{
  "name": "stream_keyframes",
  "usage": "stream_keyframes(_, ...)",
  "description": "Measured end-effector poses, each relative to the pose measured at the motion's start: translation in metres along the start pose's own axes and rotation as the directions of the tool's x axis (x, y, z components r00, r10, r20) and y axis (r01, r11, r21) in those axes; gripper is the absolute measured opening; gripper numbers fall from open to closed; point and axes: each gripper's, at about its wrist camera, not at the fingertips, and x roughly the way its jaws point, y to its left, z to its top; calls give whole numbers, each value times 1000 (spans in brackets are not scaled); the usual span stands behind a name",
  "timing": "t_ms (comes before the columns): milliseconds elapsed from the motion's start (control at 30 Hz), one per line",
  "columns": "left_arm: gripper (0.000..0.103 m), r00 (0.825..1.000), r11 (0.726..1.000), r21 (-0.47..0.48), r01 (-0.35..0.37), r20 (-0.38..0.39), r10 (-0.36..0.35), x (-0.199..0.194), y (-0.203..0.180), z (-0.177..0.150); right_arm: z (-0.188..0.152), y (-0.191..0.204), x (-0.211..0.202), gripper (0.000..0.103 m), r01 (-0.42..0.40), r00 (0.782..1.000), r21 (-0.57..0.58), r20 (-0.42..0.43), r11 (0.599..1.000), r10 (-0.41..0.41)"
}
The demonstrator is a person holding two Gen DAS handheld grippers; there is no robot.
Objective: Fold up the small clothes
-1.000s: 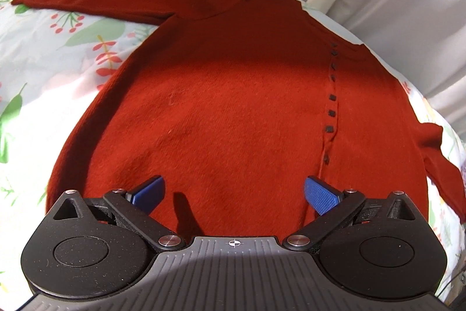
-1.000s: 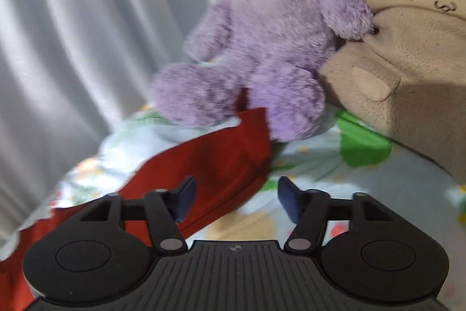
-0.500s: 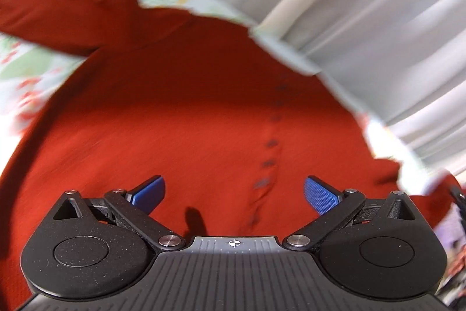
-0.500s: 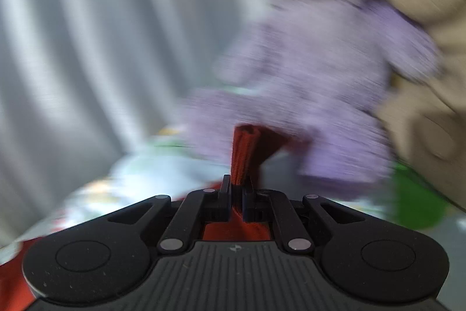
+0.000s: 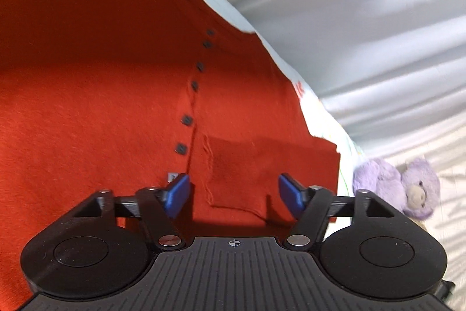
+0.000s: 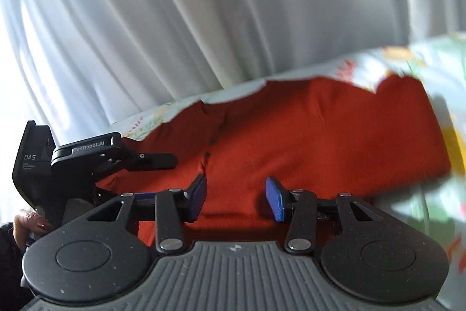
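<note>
A small rust-red buttoned sweater lies flat on a floral bedsheet. One sleeve is folded across its front, just right of the row of dark buttons. My left gripper is open and empty, hovering low over that folded sleeve. In the right wrist view the sweater fills the middle. My right gripper is open and empty just above it. The left gripper shows at the left edge there, held by a hand.
White curtains hang close behind the bed. A purple teddy bear sits at the right edge of the left wrist view. The floral sheet shows around the sweater.
My right gripper was shut on the sleeve half a second ago; it has carried it over the sweater, let go and opened. My left gripper has swung right over the sweater.
</note>
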Motion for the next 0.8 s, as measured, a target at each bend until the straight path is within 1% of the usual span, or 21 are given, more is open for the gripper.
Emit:
stream_keyframes(100,65,1000,1000,0,5,-23,-5,9,-4,3,-13,-14,-8,44,21,1000,89,-18,996,-19)
stream_keyframes(167,65,999,1000,12,-23,-42,24,19,-6,4,-19,-22,-8,44,31,999,134,-23,991,-28)
stream_keyframes(200,65,997,999,12,-40,-59,40,24,-6,5,-20,-25,-8,44,36,999,150,-26,988,-33)
stream_keyframes(333,63,997,999,30,-42,-62,43,32,-11,7,-24,-30,-6,44,55,998,191,-42,980,-47)
stream_keyframes(400,53,997,998,39,-45,-64,47,38,-14,7,-26,-31,-6,44,57,998,198,-44,979,-49)
stream_keyframes(467,16,993,995,62,-73,-84,78,47,-16,8,-26,-32,-2,44,61,997,207,-51,976,-51)
stream_keyframes(500,10,993,994,70,-81,-82,87,51,-16,8,-26,-32,1,44,64,997,213,-57,975,-53)
stream_keyframes(600,8,994,993,93,-73,-72,80,55,-16,11,-27,-33,5,44,73,996,220,-71,973,-59)
stream_keyframes(633,7,995,993,98,-71,-68,78,49,-15,14,-28,-32,5,44,77,995,218,-74,973,-62)
stream_keyframes(667,7,997,993,101,-58,-49,63,44,-18,18,-28,-31,6,44,82,995,215,-76,973,-67)
stream_keyframes(733,6,999,990,140,-28,26,25,19,-27,30,-27,-30,7,44,101,993,202,-84,974,-85)
stream_keyframes(767,7,996,983,181,-42,80,28,3,-33,38,-26,-29,7,43,117,991,189,-88,975,-102)
stream_keyframes(800,7,989,972,224,-78,137,48,-12,-37,46,-25,-29,6,42,142,988,172,-90,975,-128)
